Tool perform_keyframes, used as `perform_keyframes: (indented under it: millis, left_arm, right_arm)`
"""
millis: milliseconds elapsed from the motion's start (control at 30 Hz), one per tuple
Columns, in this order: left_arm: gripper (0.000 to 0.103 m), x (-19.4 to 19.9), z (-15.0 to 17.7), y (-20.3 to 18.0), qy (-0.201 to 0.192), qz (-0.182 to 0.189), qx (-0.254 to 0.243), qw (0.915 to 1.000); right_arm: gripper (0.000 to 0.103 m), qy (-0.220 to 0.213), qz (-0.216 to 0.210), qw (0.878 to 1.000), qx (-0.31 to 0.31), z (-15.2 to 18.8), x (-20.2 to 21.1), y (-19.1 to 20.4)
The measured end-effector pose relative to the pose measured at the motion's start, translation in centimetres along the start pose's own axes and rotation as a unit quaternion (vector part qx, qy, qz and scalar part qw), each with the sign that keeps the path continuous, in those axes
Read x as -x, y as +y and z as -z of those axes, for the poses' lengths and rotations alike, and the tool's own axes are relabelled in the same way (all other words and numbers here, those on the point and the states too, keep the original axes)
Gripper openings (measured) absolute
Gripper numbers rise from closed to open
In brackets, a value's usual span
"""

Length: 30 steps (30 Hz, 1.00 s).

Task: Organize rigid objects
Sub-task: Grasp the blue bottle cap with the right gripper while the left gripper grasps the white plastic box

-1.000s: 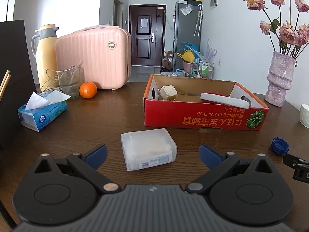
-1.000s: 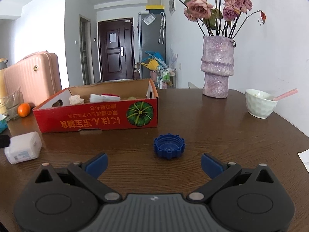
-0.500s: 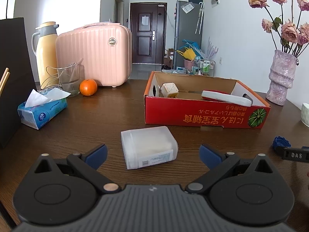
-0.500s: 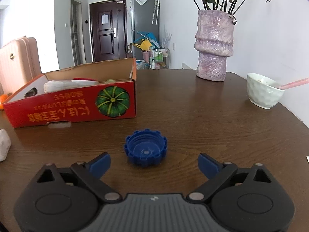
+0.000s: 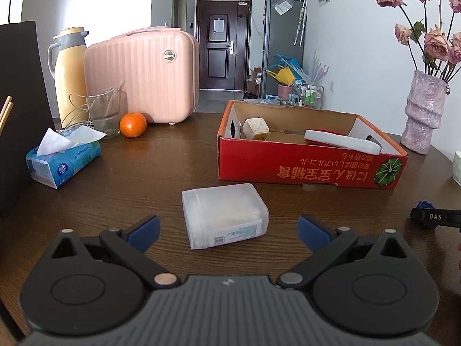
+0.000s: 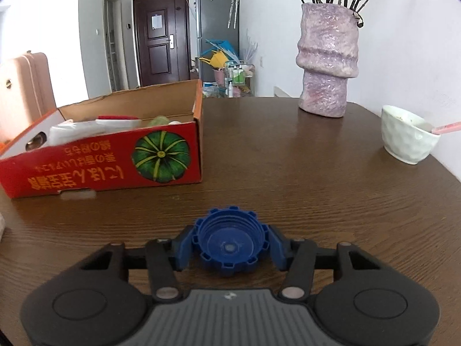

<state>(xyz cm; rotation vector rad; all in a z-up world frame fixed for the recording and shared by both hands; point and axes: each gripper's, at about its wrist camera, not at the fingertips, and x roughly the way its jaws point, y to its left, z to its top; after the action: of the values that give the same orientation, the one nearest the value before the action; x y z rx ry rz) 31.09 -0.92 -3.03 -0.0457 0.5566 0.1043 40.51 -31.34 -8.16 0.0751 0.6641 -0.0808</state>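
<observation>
Right tool [image 6: 230, 249] is closing on the blue cap [image 6: 229, 243]. The cap sits open side up on the desk [image 6: 317, 190], flat, and both blue pads already look to be against its ribbed rim, one on each side. I went in low and nearly along the desk surface so the pads meet the rim at its widest line; my guess is that a flat cap like this slips out if pinched higher. It is still resting on the wood, not lifted.

Cap position: near the front edge of the desk, ahead of the front right corner of the red box [image 6: 100, 158], clear of it. The box is open-topped and already has a few things in it, so I read it as the drop target. The vase [image 6: 328, 57] and the white bowl [image 6: 409, 135] are towards the far right edge, well out of the path.

Left tool [image 5: 227, 229] is wide, holding nothing. The clear plastic case [image 5: 224, 216] lies flat on the desk between its pads, touching neither, label end towards me. I'm parking it there lined up, probably the next pick. From that side, the red box [image 5: 311, 170] is just beyond the case, to the right.
</observation>
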Motion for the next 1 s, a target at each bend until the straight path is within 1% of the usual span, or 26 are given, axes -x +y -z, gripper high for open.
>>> perform_keyframes:
  millis: [300, 567, 900, 1000]
  left_arm:
    - [0.103, -0.6, 0.2, -0.3, 0.01, -0.007, -0.002, 0.9999]
    - [0.103, -1.3, -0.1, -0.7, 0.019, -0.022, 0.002, 0.9996]
    - [0.103, -2.9, -0.8, -1.3, 0.035, -0.033, 0.01, 0.9988]
    - [0.103, -3.6, -1.1, -1.5, 0.04, -0.042, 0.013, 0.9982]
  right_arm:
    - [0.052, -0.039, -0.01, 0.999, 0.003, 0.2, 2.0, 0.5]
    - [0.052, -0.057, -0.037, 0.998, 0.011, 0.8, 3.8, 1.4]
    - [0.052, -0.1, -0.076, 0.992, 0.017, 1.7, 7.8, 2.4]
    - [0.052, -0.11, -0.083, 0.99, 0.017, 1.9, 8.8, 2.5]
